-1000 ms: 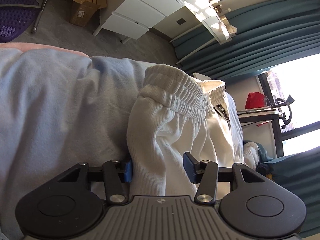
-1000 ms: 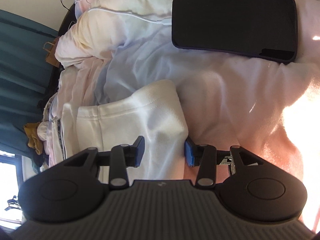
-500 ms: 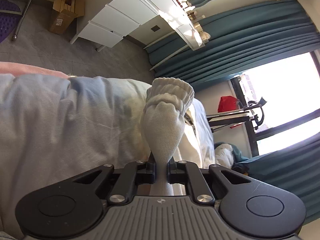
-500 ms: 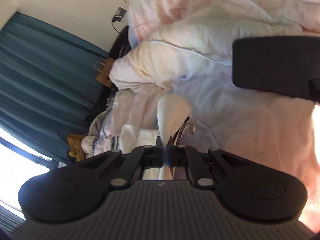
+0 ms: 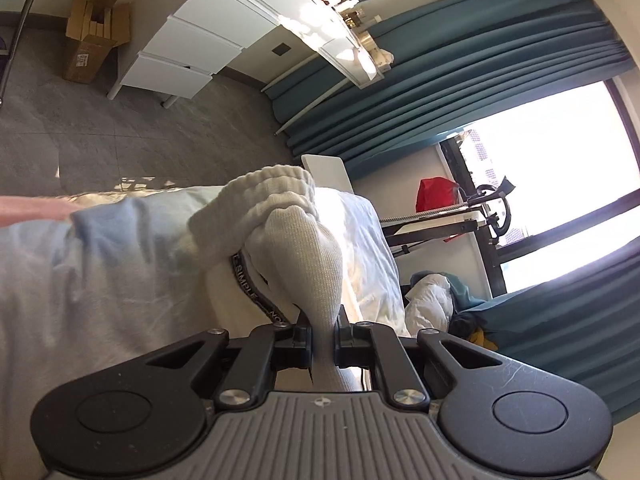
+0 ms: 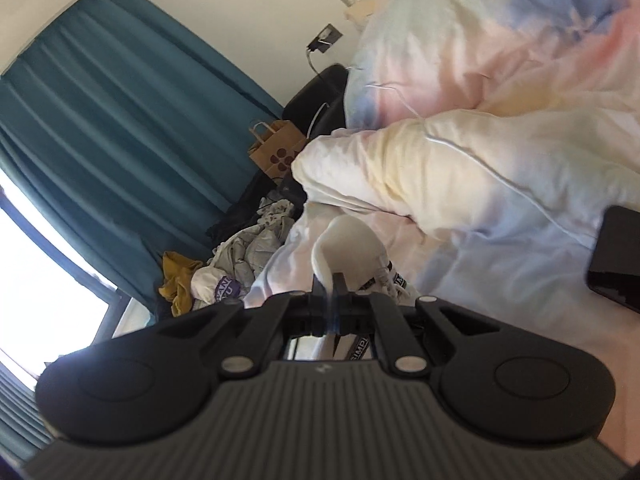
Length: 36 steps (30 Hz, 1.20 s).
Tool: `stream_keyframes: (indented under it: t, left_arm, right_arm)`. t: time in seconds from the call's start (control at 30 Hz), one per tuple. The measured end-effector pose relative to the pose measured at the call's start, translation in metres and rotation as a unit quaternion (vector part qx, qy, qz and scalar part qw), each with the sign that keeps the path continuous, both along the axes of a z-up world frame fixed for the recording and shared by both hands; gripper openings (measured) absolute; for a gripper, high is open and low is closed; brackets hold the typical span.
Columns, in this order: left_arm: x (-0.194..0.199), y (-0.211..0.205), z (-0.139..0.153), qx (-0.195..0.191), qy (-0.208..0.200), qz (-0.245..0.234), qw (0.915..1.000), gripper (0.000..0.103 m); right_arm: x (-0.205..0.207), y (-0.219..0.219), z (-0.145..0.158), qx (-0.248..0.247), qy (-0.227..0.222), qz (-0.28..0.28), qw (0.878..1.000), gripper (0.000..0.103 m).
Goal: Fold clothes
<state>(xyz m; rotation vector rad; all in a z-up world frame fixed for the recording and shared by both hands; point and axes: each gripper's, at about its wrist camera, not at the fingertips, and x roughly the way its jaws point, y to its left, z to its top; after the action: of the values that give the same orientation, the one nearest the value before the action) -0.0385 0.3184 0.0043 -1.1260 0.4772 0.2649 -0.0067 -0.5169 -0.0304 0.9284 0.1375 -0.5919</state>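
now both left gripper and right gripper jaws clamp the white pants.

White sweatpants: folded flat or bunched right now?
Bunched. The white sweatpants are pinched in the left gripper and the right gripper, lifted off the duvet.

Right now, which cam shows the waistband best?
Left wrist: the ribbed waistband sits bunched and sharp above the left gripper, which is shut on the pants. Right wrist shows only a blurred white fold at the right gripper, no waistband discernible.
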Motion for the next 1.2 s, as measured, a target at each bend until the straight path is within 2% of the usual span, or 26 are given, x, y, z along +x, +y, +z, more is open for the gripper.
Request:
stream_keyframes:
  t: [0.13,0.23,0.33,0.43,0.53,0.6,0.63,0.7,0.8,0.87,0.93,1.0,1.07,1.13,1.2]
  left_arm:
    - [0.086,-0.005,0.011,0.032,0.025,-0.005,0.9992,0.010]
    - [0.160,-0.010,-0.001,0.056,0.058,-0.011,0.9967,0.010]
    - [0.226,-0.020,-0.026,0.083,0.110,-0.023,0.9902,0.010]
    - [0.280,-0.033,-0.045,0.127,0.147,-0.044,0.9801,0.010]
    - [0.315,-0.043,-0.061,0.159,0.173,-0.060,0.9702,0.011]
    - [0.326,-0.048,-0.065,0.175,0.176,-0.074,0.9658,0.011]
    - [0.330,-0.049,-0.067,0.181,0.176,-0.080,0.9642,0.012]
    - [0.327,-0.047,-0.069,0.178,0.165,-0.088,0.9662,0.015]
    - [0.309,-0.039,-0.065,0.152,0.130,-0.090,0.9756,0.023]
    - [0.294,-0.036,-0.057,0.140,0.102,-0.083,0.9813,0.027]
    - [0.277,-0.034,-0.043,0.150,0.083,-0.074,0.9825,0.041]
    - [0.252,-0.031,-0.030,0.150,0.071,-0.066,0.9839,0.044]
    - [0.225,-0.029,-0.021,0.141,0.062,-0.068,0.9857,0.046]
    - [0.189,-0.029,-0.016,0.135,0.058,-0.078,0.9860,0.052]
    - [0.155,-0.031,-0.020,0.129,0.071,-0.088,0.9852,0.055]
  right_arm:
    - [0.084,0.008,0.018,-0.047,0.024,0.021,0.998,0.006]
    - [0.149,0.015,0.019,-0.065,0.044,0.029,0.997,0.006]
    - [0.216,0.016,-0.002,-0.089,0.087,0.037,0.992,0.006]
    - [0.267,0.015,-0.036,-0.124,0.123,0.055,0.983,0.006]
    - [0.304,0.019,-0.068,-0.163,0.159,0.076,0.971,0.006]
    - [0.321,0.021,-0.085,-0.180,0.176,0.089,0.964,0.006]
    - [0.324,0.020,-0.089,-0.183,0.178,0.093,0.962,0.007]
    - [0.324,0.016,-0.093,-0.173,0.172,0.105,0.964,0.011]
    - [0.317,0.008,-0.087,-0.156,0.170,0.132,0.964,0.015]
    - [0.307,0.008,-0.071,-0.154,0.177,0.145,0.961,0.019]
    - [0.296,0.008,-0.054,-0.152,0.184,0.158,0.958,0.020]
    - [0.274,0.008,-0.033,-0.154,0.175,0.162,0.959,0.031]
    - [0.244,0.002,-0.035,-0.125,0.162,0.158,0.966,0.040]
    - [0.213,-0.005,-0.040,-0.090,0.147,0.154,0.973,0.042]
    - [0.182,-0.012,-0.045,-0.056,0.132,0.149,0.978,0.042]
